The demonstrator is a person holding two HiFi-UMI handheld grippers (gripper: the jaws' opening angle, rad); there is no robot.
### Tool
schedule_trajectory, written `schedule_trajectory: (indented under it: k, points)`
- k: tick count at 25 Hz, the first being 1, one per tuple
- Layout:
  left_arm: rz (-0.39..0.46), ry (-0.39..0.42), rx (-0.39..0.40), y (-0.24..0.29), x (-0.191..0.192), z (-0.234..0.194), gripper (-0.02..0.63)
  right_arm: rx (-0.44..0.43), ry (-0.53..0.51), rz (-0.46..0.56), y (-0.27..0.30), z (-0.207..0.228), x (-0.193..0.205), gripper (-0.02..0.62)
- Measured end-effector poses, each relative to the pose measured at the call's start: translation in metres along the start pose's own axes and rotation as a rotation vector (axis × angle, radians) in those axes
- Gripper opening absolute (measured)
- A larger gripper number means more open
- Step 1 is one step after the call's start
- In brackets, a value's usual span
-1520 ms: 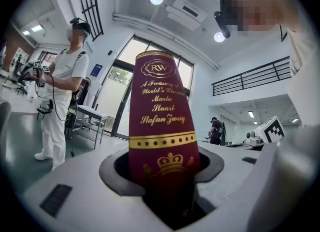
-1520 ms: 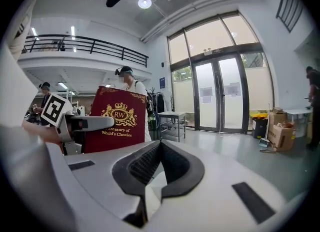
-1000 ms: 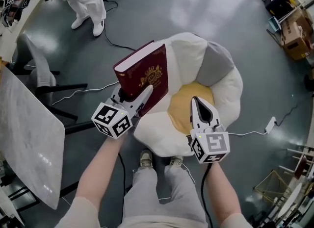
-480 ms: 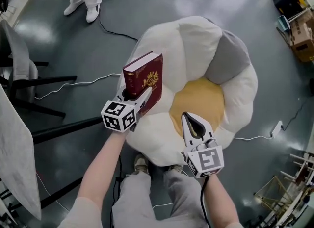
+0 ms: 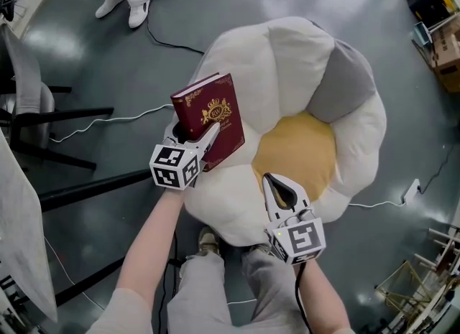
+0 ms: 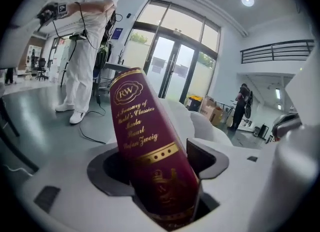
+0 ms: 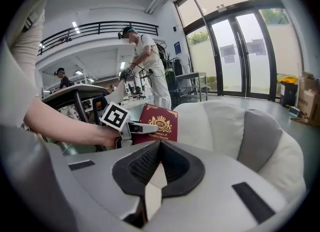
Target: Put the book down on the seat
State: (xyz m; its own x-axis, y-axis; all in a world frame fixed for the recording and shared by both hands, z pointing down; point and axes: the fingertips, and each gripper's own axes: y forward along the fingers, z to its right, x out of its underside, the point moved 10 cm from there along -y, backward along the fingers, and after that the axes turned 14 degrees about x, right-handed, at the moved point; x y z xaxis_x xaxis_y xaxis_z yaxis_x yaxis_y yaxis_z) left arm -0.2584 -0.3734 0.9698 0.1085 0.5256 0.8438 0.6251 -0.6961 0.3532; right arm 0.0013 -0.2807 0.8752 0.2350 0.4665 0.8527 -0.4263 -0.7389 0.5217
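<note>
**Step in hand:** release of the book onto the seat. The carry appears complete and the set-down is being carried out, but it is not finished.

**Left gripper:** the jaws have just been opening. The book stands between them with its lower end down in the throat. It leans to one side, and a gap shows at the right-hand pad. Judged from this, the pads no longer clamp the book and only cradle it.

**Right gripper:** the jaws are together with nothing between them. It hovers over the seat's near rim and takes no part in the hold.

**Book position:** tilted, cover up, over the seat's left rim lobe. It is left of the seat's yellow centre, not on it. The left gripper hides the book's lower edge, so whether that edge rests on the seat cannot be told.

**Next move, as judged:**
1. Let the book tip flat toward the seat's centre, not outward off the rim.
2. Draw the left gripper back along its own line, clear of the book.

**Risk:** from the rim lobe, the book could slide off the seat's left side.
</note>
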Motion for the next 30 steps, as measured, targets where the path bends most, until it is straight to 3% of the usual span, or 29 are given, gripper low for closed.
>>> schedule_trajectory:
  k: [6, 10, 14, 21, 25, 30]
  points:
    - [-0.047, 0.017, -0.150, -0.015, -0.004, 0.001, 0.388, -0.024, 0.015, -0.035, -0.005, -0.001, 0.000, 0.000]
    - [-0.115, 0.113, -0.258, -0.018, -0.013, 0.010, 0.445, -0.058, 0.019, -0.052, -0.008, -0.003, -0.005, 0.000]
    - [-0.108, 0.217, -0.366, -0.027, -0.028, 0.016, 0.479, -0.082, 0.010, -0.113, -0.011, -0.003, -0.005, 0.000]
    - [0.010, 0.260, -0.358, -0.063, -0.065, 0.046, 0.477, -0.072, 0.037, -0.100, -0.027, -0.005, -0.025, 0.000]
    - [0.071, 0.266, -0.354, -0.087, -0.103, 0.095, 0.477, -0.044, 0.052, -0.060, -0.054, 0.003, -0.063, 0.000]
    - [0.164, 0.327, -0.275, -0.116, -0.167, 0.153, 0.462, -0.003, 0.072, -0.003, -0.092, 0.012, -0.123, 0.000]
